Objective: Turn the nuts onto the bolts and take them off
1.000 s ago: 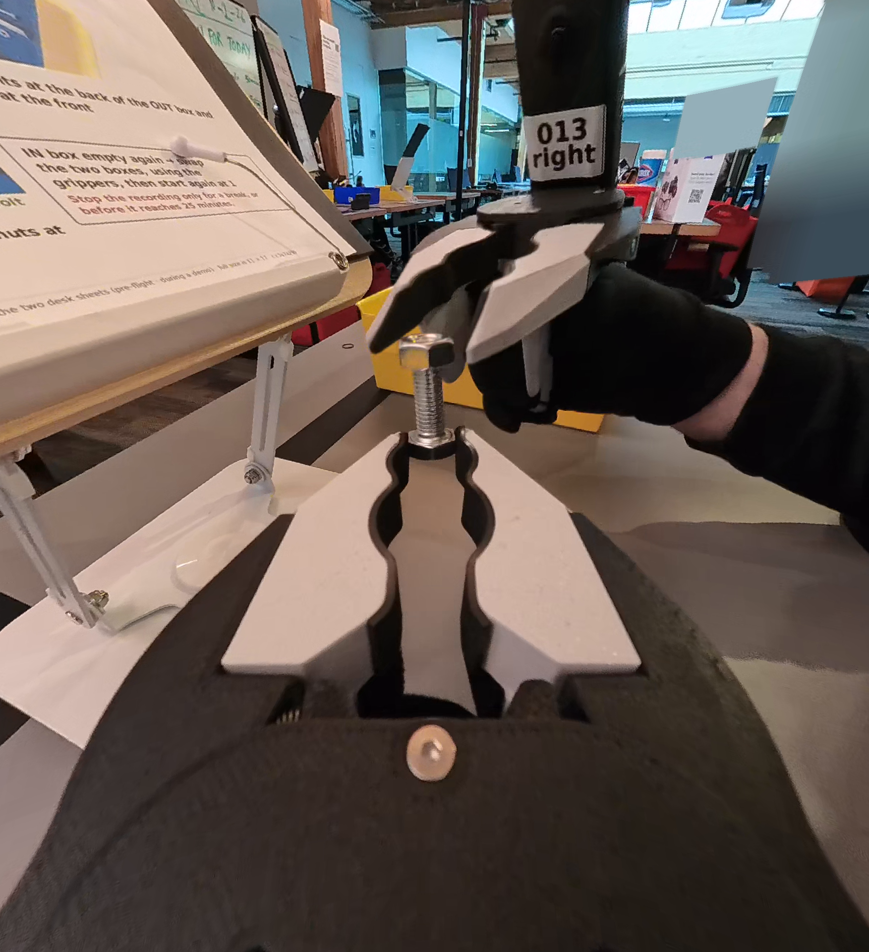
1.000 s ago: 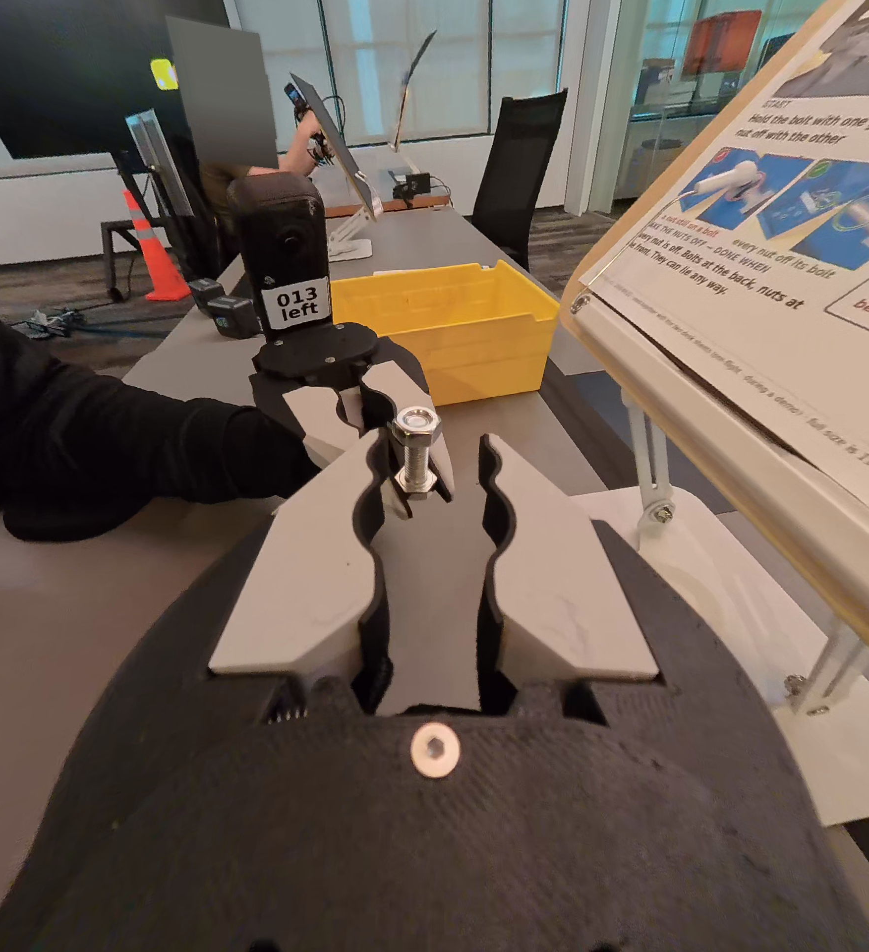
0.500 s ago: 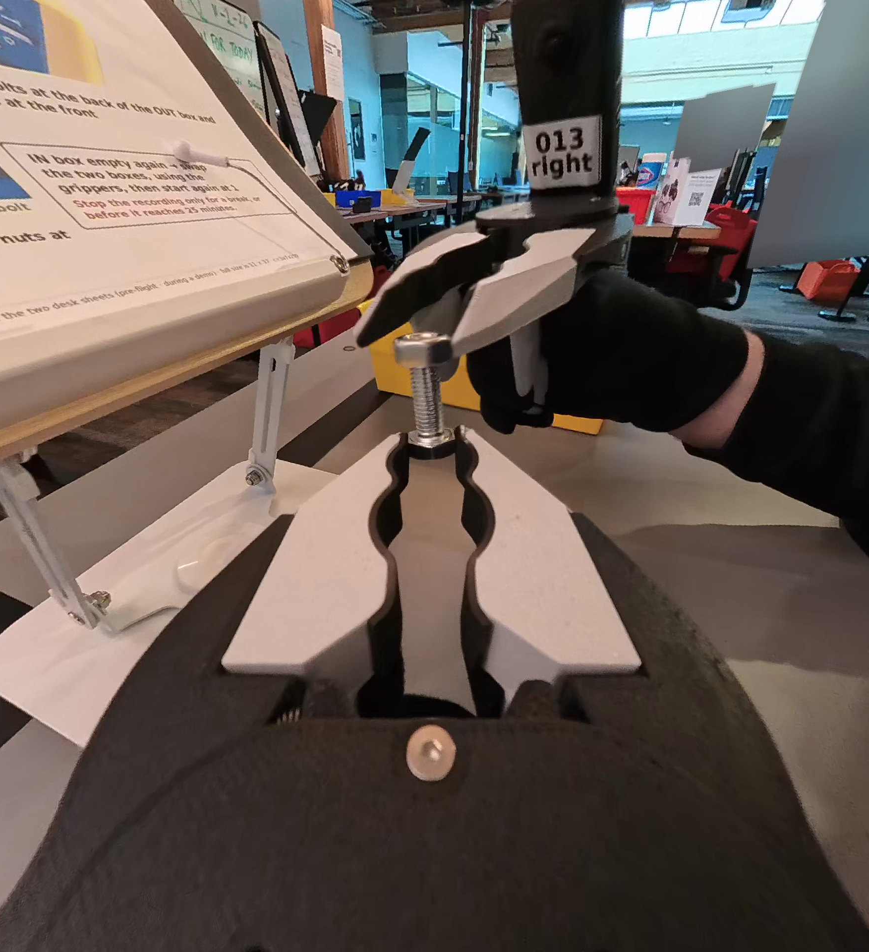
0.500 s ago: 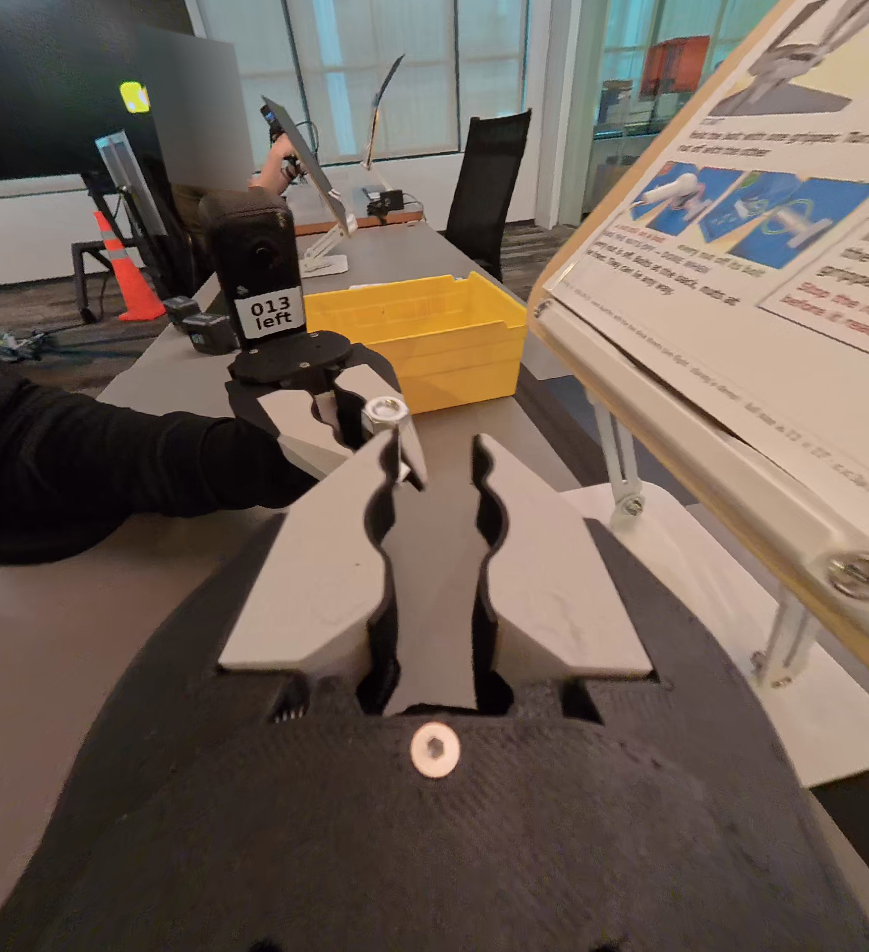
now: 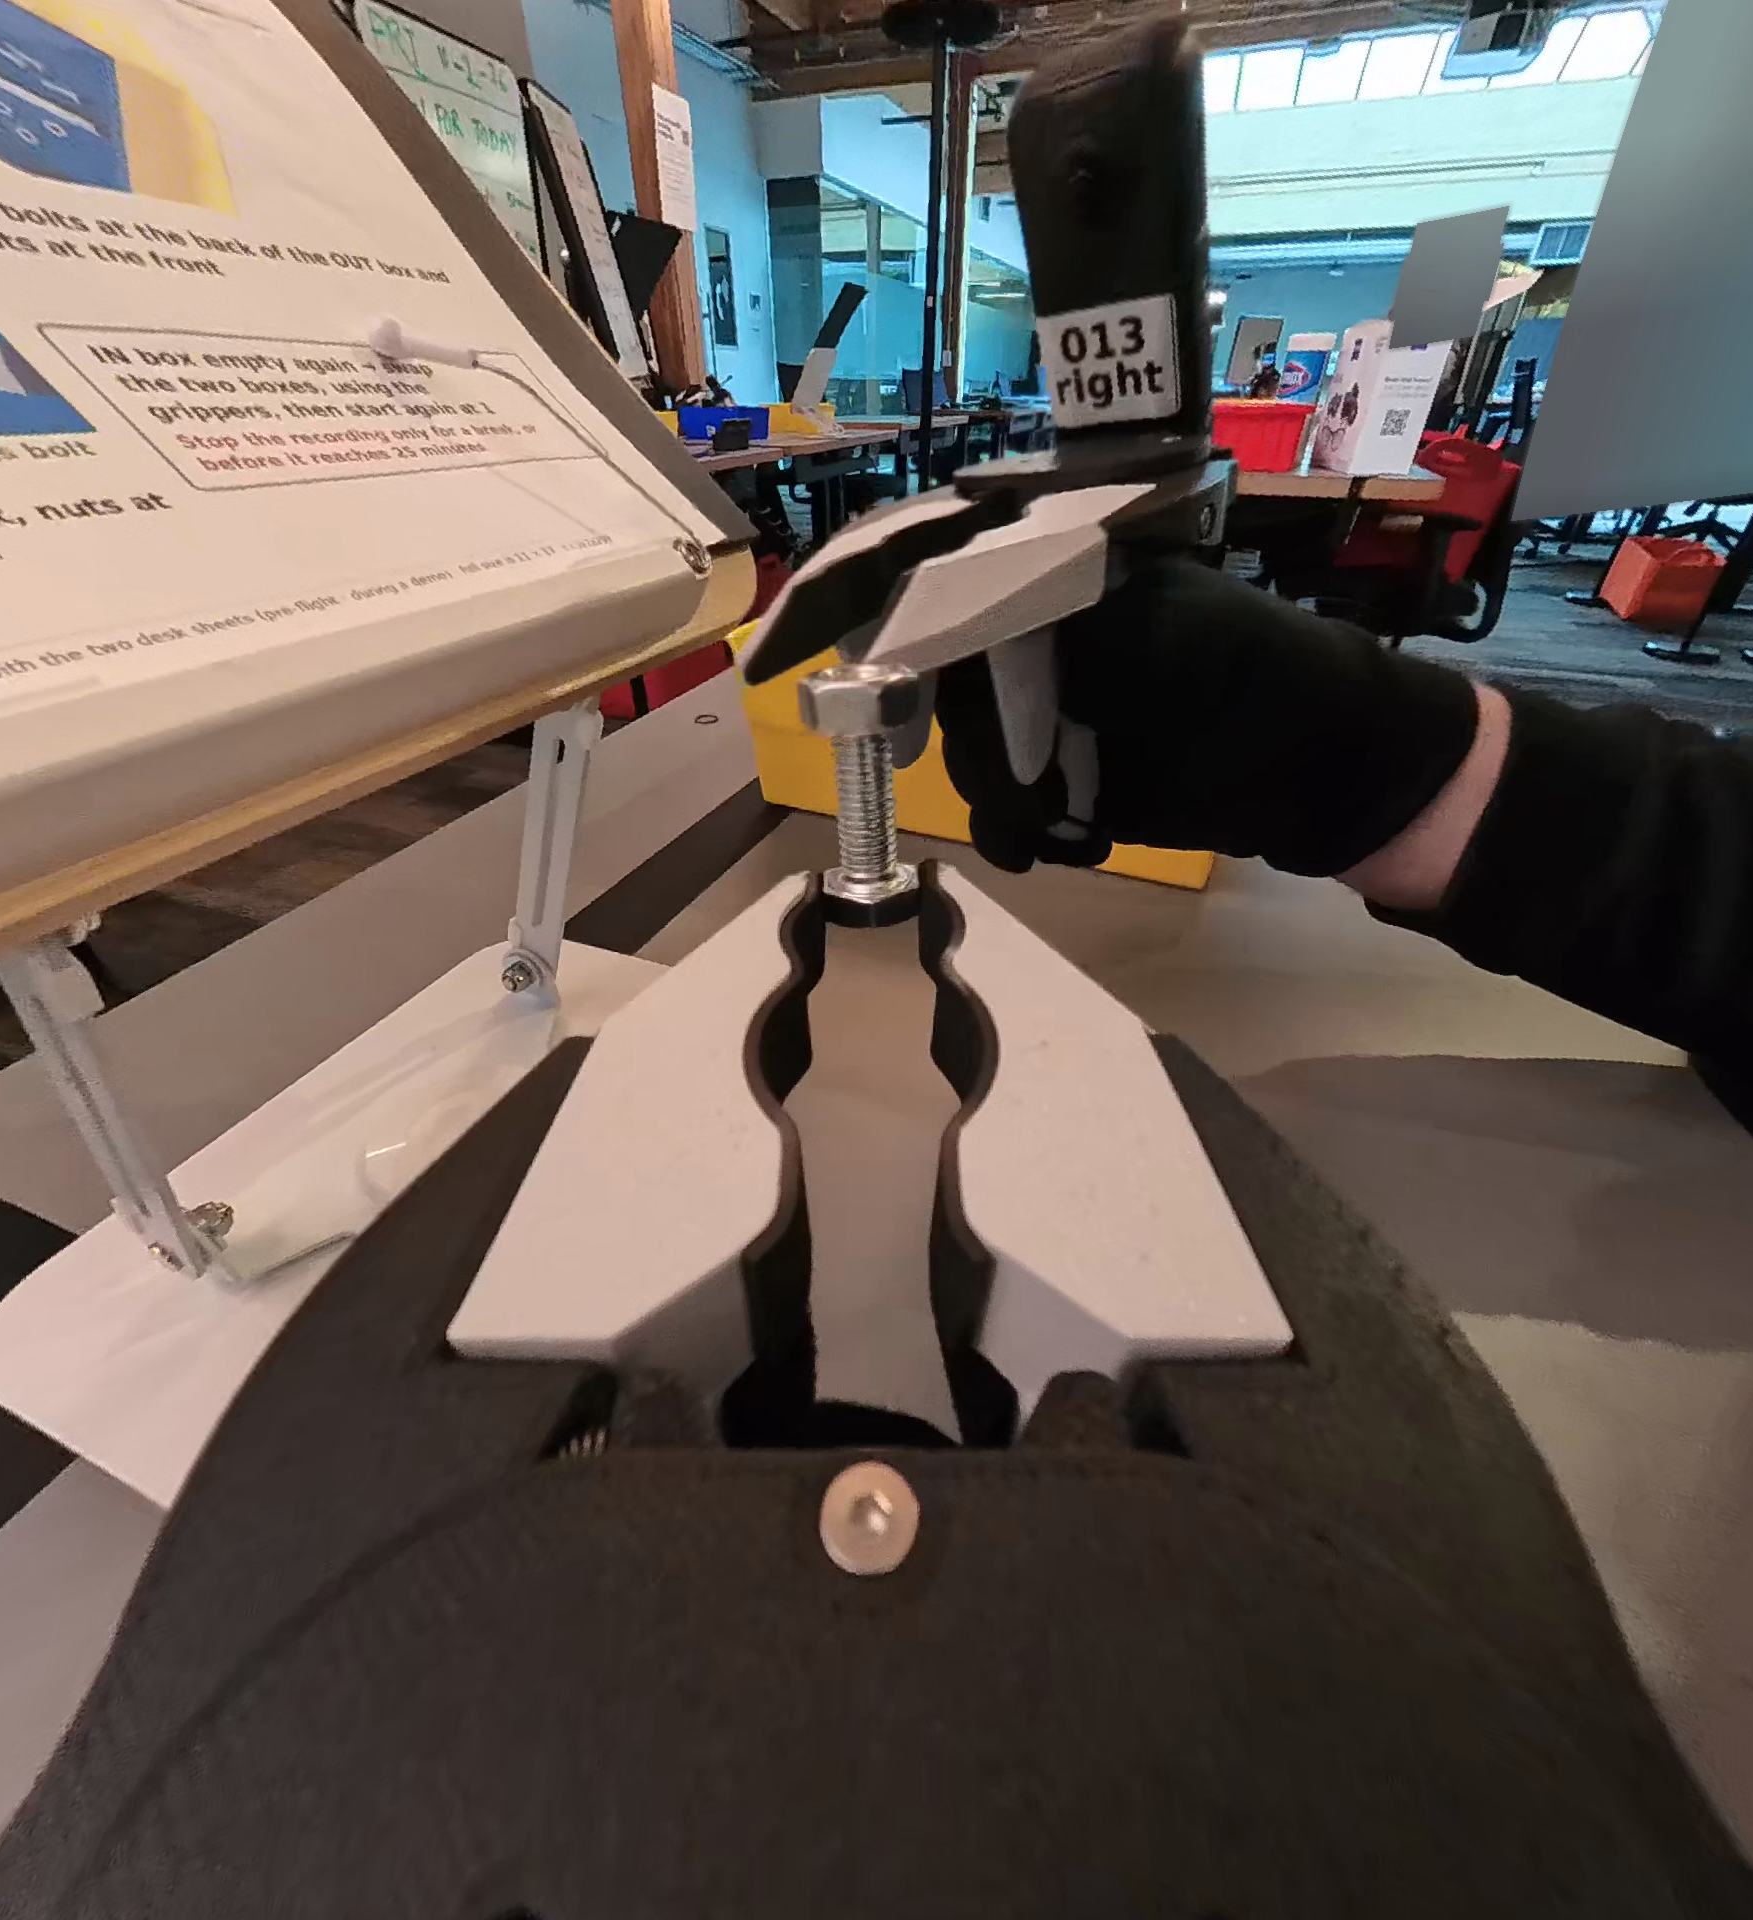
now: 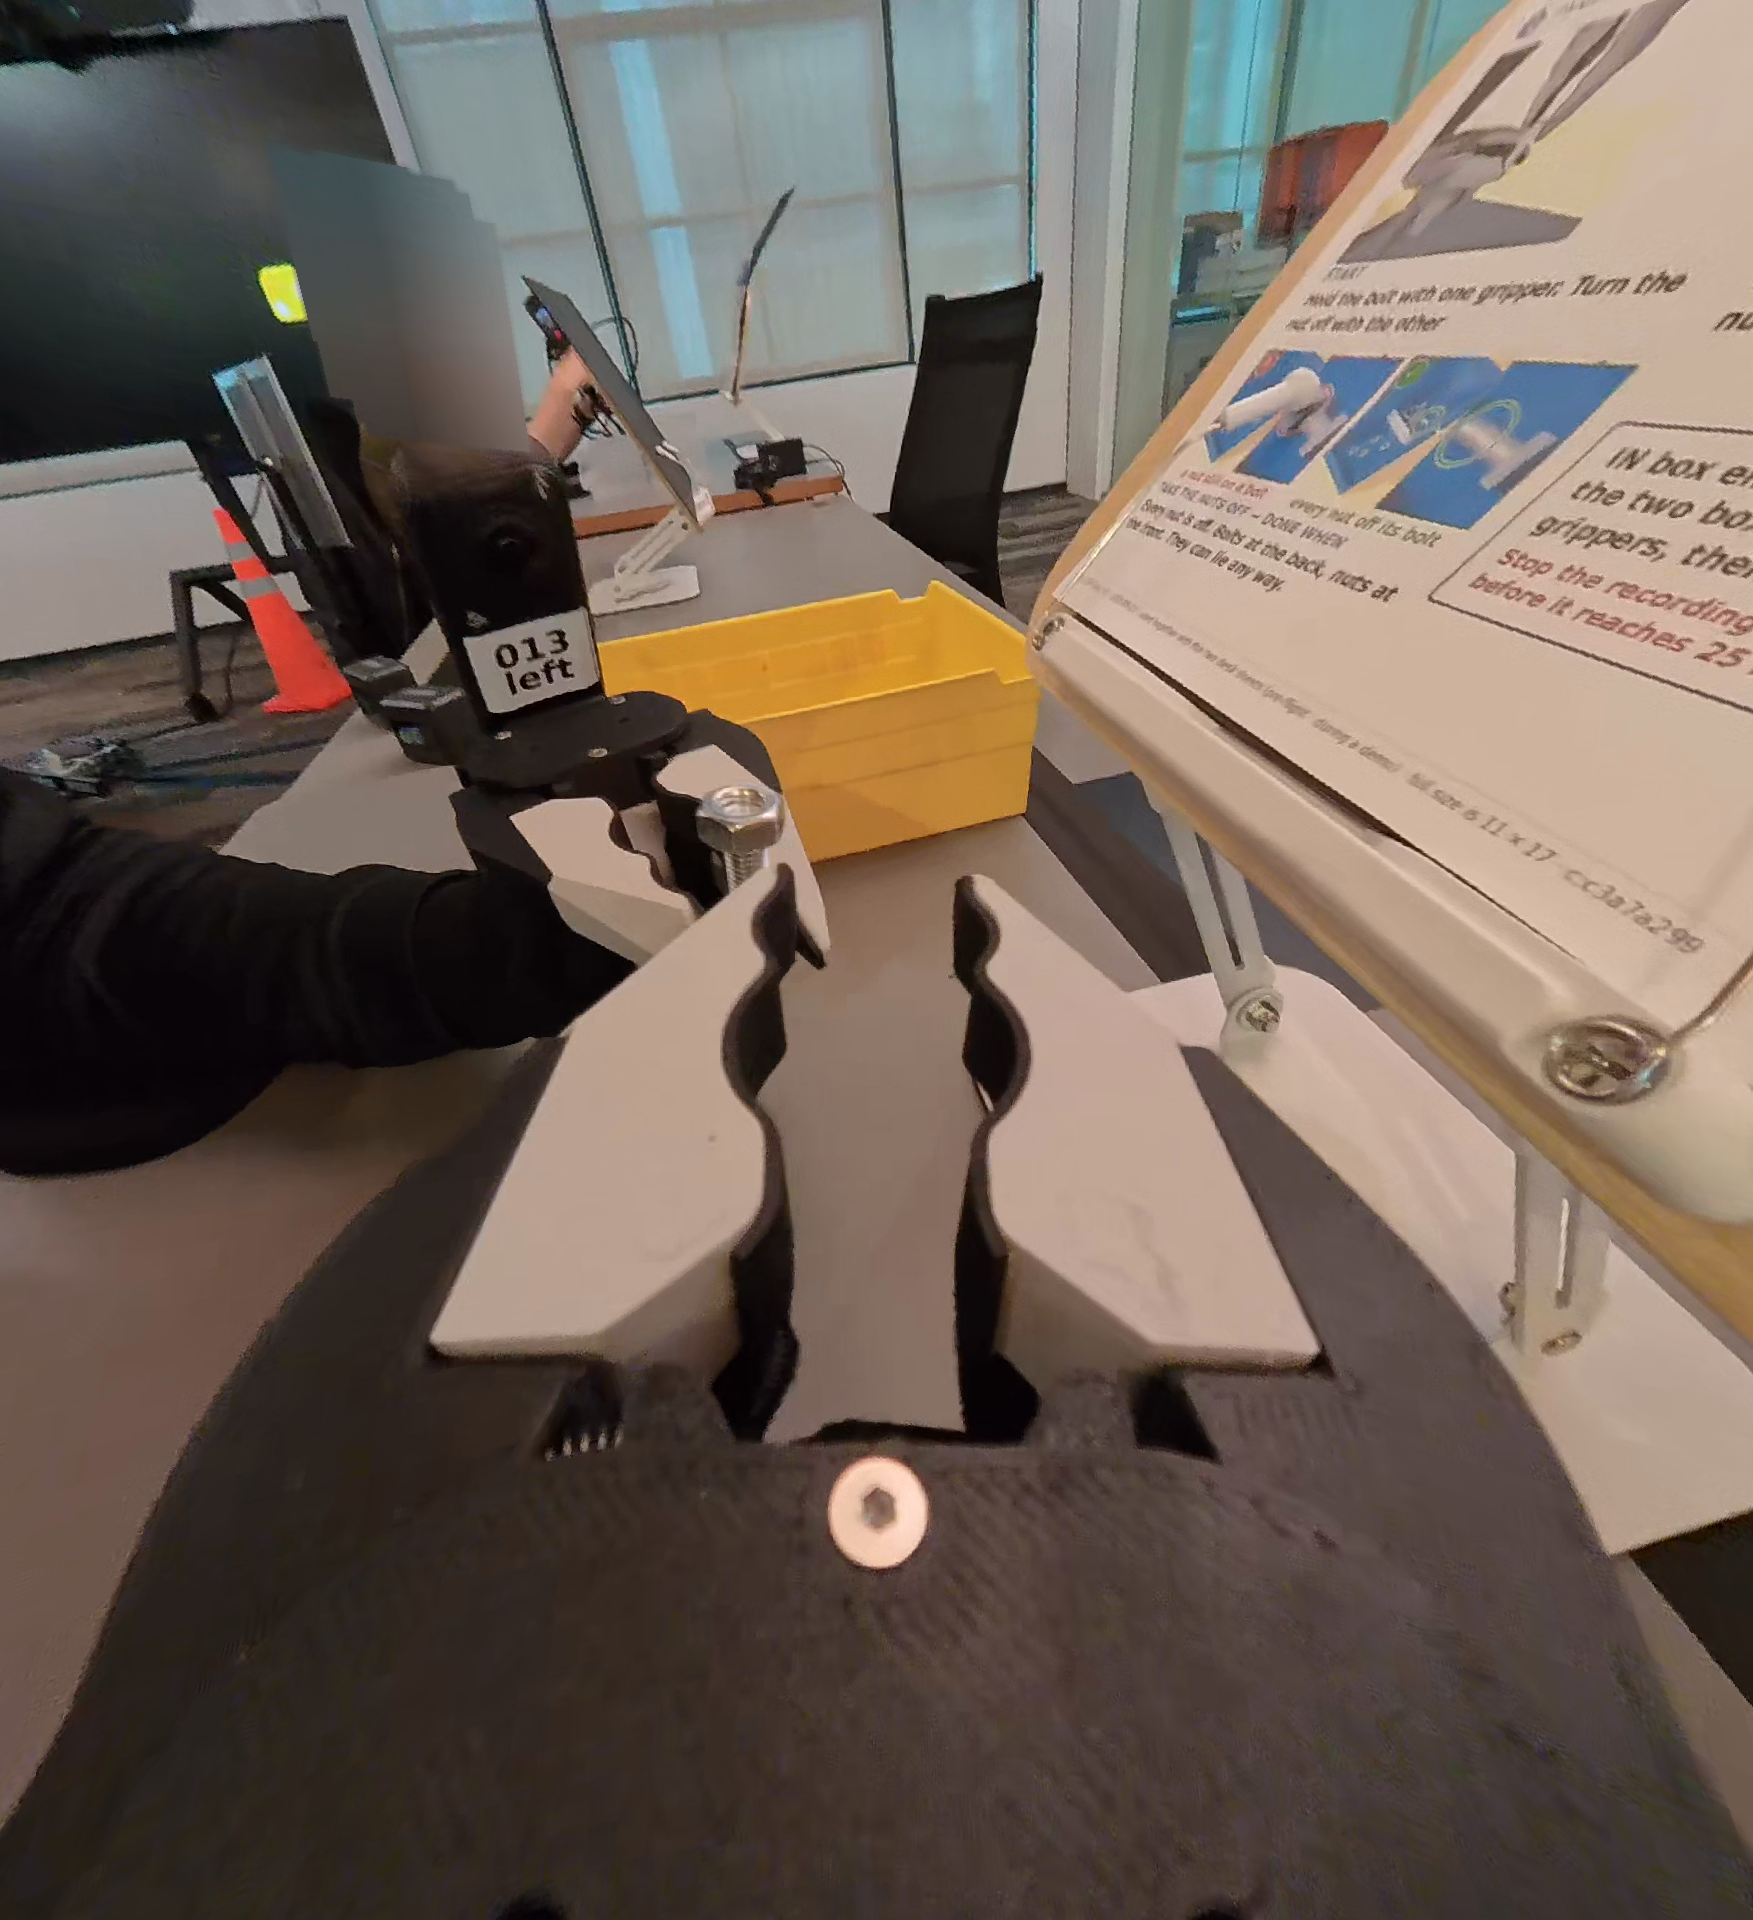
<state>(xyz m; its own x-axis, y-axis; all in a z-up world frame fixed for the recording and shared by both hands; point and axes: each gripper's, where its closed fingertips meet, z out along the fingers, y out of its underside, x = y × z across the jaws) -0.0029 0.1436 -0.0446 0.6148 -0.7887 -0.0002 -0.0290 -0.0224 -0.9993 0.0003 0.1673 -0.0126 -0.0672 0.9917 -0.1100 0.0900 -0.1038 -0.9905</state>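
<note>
Bolt (image 5: pixel 866 800) stands straight up at the very tips of the left gripper (image 5: pixel 870 902), with its flat head pinched between the two white fingers (image 5: pixel 685 1122). So the left claw is closed tight on the bolt's head, and the long shiny screw part points up. A nut (image 5: pixel 856 698) sits at the very top of the bolt. In the left wrist view, the right gripper (image 5: pixel 830 634) hangs just above the nut, and its fingers slant down toward it. I cannot tell from there if they touch the nut. In the right wrist view, the right claw's fingers (image 6: pixel 633 1132) stand apart with a clear gap, and nothing is held between them. The nut (image 6: pixel 739 814) shows just past the tip of the finger on the left side of that picture, not inside the gap. A black gloved hand (image 5: pixel 1204 727) holds the right gripper. A yellow box (image 6: pixel 830 707) sits on the grey table (image 6: pixel 176 1299) behind the bolt. A white sheet with pictures and writing rests on a tilted stand (image 6: pixel 1474 831) beside the grippers.
</note>
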